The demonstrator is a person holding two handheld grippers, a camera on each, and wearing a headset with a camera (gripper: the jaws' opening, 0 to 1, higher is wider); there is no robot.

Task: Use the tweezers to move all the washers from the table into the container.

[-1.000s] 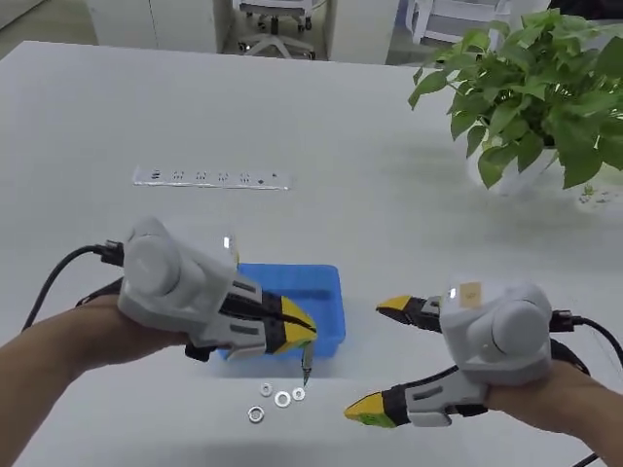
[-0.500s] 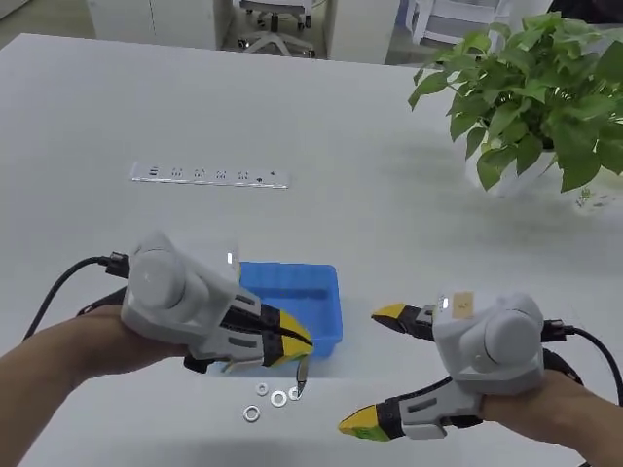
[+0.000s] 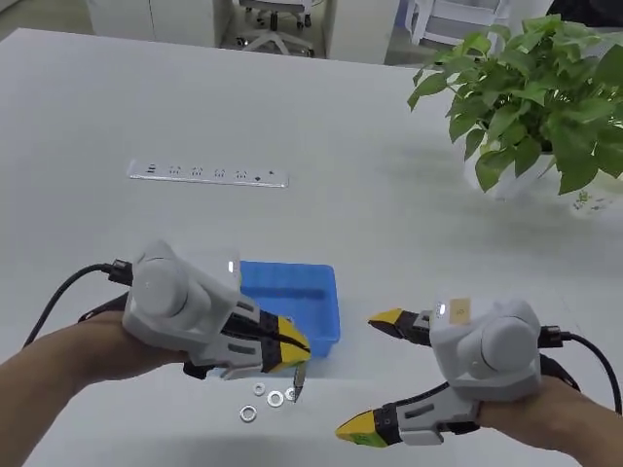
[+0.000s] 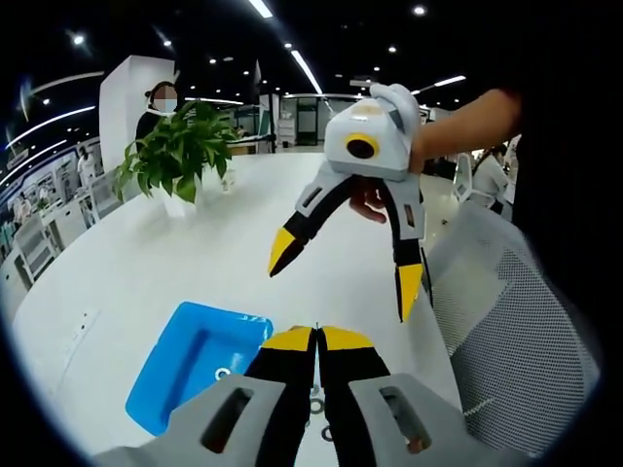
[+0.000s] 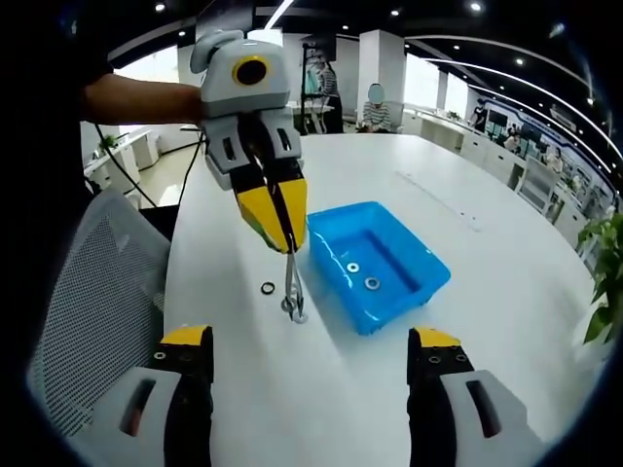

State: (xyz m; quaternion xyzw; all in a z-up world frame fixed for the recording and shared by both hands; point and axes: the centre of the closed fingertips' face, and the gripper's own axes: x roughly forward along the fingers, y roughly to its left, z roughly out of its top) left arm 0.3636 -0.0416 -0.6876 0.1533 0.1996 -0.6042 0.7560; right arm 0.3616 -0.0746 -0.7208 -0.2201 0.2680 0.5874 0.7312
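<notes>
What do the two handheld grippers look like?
Both the left gripper and the right gripper have rounded light-grey housings and black jaws with yellow tips. A black cable leaves the back of each. The right one carries a small orange label on top.

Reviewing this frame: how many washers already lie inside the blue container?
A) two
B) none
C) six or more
A: the right gripper view shows two washers lying apart on the floor of the blue container.
</notes>
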